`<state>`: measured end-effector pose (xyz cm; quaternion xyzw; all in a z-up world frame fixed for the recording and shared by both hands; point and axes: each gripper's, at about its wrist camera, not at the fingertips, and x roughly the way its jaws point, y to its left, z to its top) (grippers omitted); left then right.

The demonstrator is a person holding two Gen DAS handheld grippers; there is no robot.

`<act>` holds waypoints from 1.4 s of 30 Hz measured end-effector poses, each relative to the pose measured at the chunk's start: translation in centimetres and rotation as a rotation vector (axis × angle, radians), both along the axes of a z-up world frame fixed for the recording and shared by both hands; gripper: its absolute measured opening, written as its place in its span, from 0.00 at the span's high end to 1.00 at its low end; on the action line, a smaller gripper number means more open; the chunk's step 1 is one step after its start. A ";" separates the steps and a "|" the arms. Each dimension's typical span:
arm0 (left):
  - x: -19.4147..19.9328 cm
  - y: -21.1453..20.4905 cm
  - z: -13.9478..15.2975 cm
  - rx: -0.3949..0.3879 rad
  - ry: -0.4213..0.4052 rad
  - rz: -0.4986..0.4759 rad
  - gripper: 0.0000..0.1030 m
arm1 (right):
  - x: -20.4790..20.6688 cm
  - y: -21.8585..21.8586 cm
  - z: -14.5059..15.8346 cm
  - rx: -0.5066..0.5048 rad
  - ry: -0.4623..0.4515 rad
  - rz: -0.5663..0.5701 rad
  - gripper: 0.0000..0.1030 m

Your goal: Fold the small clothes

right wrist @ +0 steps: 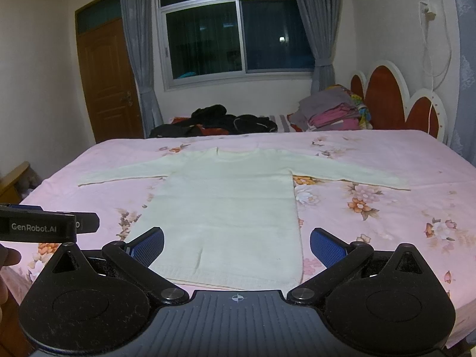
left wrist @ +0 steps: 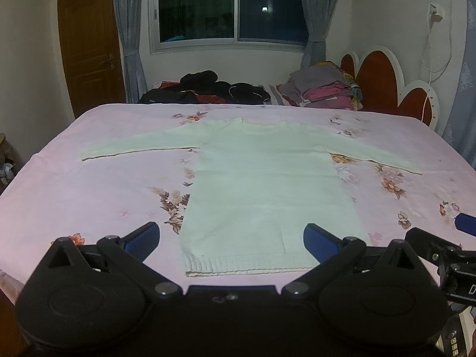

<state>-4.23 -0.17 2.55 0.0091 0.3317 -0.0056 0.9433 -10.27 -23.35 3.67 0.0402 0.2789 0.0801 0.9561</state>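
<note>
A small pale cream knit sweater (left wrist: 261, 184) (right wrist: 226, 205) lies flat on the pink floral bed, hem toward me, both sleeves spread out to the sides. My left gripper (left wrist: 232, 241) hovers open just above the hem, its blue pads wide apart with nothing between them. Over the sweater's lower right part my right gripper (right wrist: 236, 245) is open too, holding nothing. Part of the right gripper's body (left wrist: 446, 253) shows at the right edge of the left wrist view, and the left gripper's body (right wrist: 47, 226) shows at the left of the right wrist view.
The bed sheet (left wrist: 89, 196) stretches wide on both sides of the sweater. Dark clothes (left wrist: 208, 89) and a stack of folded clothes (left wrist: 324, 87) lie at the far side, by the red and white headboard (left wrist: 386, 80). A hand (right wrist: 7, 267) shows at the left edge.
</note>
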 end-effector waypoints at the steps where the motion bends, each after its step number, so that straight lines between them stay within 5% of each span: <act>1: 0.0 0.0 0.0 0.000 0.000 0.000 0.00 | 0.1 0.1 0.0 0.000 0.001 -0.001 0.00; 25: 3.2 0.7 -1.3 0.021 0.032 -0.006 0.00 | 2.8 0.9 -1.5 0.012 0.018 -0.013 0.00; 42: 13.8 2.5 -4.0 0.025 0.082 -0.045 0.00 | 12.1 1.4 -4.1 0.030 0.063 -0.073 0.00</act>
